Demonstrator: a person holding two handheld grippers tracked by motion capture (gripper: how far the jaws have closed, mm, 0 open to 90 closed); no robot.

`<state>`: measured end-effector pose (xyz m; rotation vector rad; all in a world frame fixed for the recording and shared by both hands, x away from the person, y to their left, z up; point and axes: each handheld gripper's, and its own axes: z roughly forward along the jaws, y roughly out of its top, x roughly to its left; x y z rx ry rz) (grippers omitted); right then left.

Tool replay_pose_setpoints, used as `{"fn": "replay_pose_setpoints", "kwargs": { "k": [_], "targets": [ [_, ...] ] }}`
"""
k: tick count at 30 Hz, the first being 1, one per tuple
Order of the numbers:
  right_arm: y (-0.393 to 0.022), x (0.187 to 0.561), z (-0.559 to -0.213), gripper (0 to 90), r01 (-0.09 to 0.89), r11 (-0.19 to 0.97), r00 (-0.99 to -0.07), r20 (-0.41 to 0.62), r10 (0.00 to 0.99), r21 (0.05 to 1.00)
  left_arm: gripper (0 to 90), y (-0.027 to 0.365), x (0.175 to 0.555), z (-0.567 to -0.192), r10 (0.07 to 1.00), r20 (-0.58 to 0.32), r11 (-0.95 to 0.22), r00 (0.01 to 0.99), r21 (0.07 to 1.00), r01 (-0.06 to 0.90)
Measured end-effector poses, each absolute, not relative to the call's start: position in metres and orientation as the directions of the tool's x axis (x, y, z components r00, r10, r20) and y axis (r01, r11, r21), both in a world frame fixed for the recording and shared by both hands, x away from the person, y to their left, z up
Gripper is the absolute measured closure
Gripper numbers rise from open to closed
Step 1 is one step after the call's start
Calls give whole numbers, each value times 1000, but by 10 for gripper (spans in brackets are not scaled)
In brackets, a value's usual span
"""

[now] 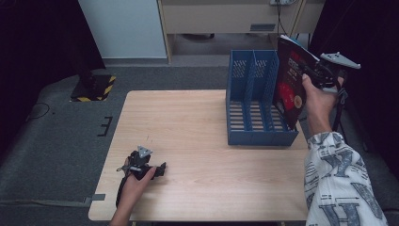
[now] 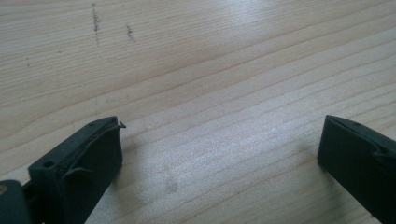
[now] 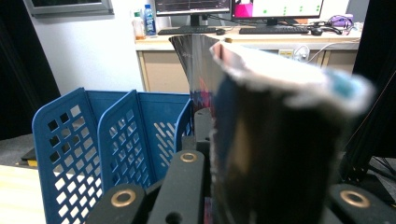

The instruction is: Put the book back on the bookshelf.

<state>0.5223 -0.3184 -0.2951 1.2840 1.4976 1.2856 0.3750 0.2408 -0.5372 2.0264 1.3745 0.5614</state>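
Evidently, a book [image 1: 292,80] is clamped upright in the right hand-held gripper [image 1: 314,75] just above the rack's [image 1: 256,113] right compartment, presumably so it can be slotted in. Well apart from the rack, the left hand-held gripper [image 1: 162,169] is rested on the surface [image 1: 197,155], jaws open and empty.

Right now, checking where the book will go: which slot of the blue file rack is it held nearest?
The rightmost slot of the blue file rack; the book hangs at that side, farthest from the other slots.

Glossy book [image 1: 291,80], upright (slightly tilted), beside blue rack [image 1: 254,101]
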Motion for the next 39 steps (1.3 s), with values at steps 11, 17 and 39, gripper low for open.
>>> {"fn": "replay_pose_setpoints", "kwargs": {
  "k": [11, 17, 39],
  "targets": [
    [-316, 523, -298, 871, 190, 2, -203, 37, 978, 982, 0, 240, 375, -537, 929, 4, -269, 371, 696, 666],
    [-314, 526, -308, 871, 206, 14, -201, 28, 979, 979, 0, 240, 375, -537, 927, 4, -272, 375, 696, 665],
    [-304, 520, -344, 868, 283, 23, -224, 43, 974, 959, 0, 239, 375, -537, 925, 3, -274, 379, 696, 664]
  ]
}}
